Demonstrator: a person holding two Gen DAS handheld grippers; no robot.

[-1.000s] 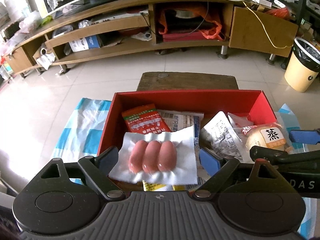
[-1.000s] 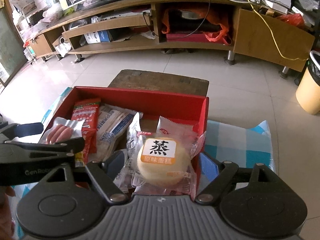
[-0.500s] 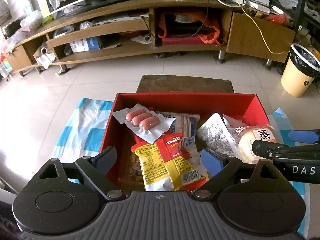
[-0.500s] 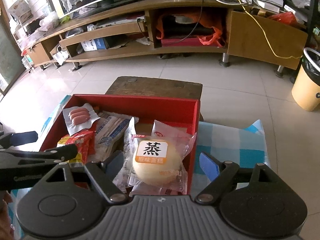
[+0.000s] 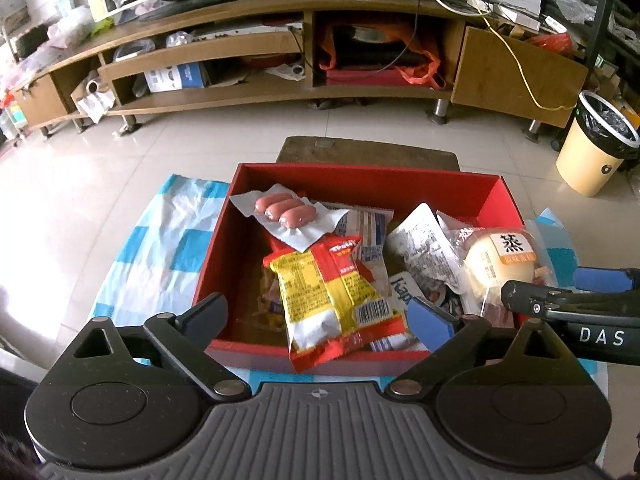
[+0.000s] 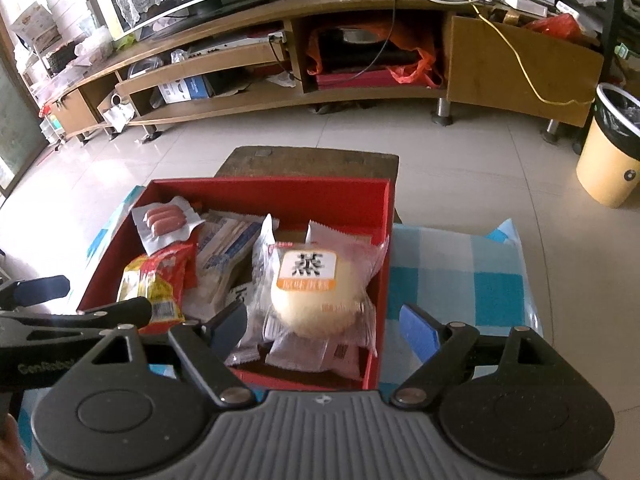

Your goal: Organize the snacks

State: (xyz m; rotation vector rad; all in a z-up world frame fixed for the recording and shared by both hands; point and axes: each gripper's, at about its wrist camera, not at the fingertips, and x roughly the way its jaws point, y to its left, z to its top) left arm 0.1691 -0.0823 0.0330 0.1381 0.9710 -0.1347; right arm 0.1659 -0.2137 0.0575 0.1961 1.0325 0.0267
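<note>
Sausage pack (image 5: 287, 216) long axis left-right

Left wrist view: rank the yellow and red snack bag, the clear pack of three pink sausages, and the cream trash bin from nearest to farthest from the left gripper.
1. Yellow and red snack bag, between the open fingers of the left gripper.
2. Clear pack of three pink sausages, far left corner of the red box.
3. Cream trash bin, on the floor, far right.

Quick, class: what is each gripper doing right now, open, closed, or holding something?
Left gripper: open, holding nothing, above the red box.
Right gripper: open, holding nothing, above the bun packet.
</note>
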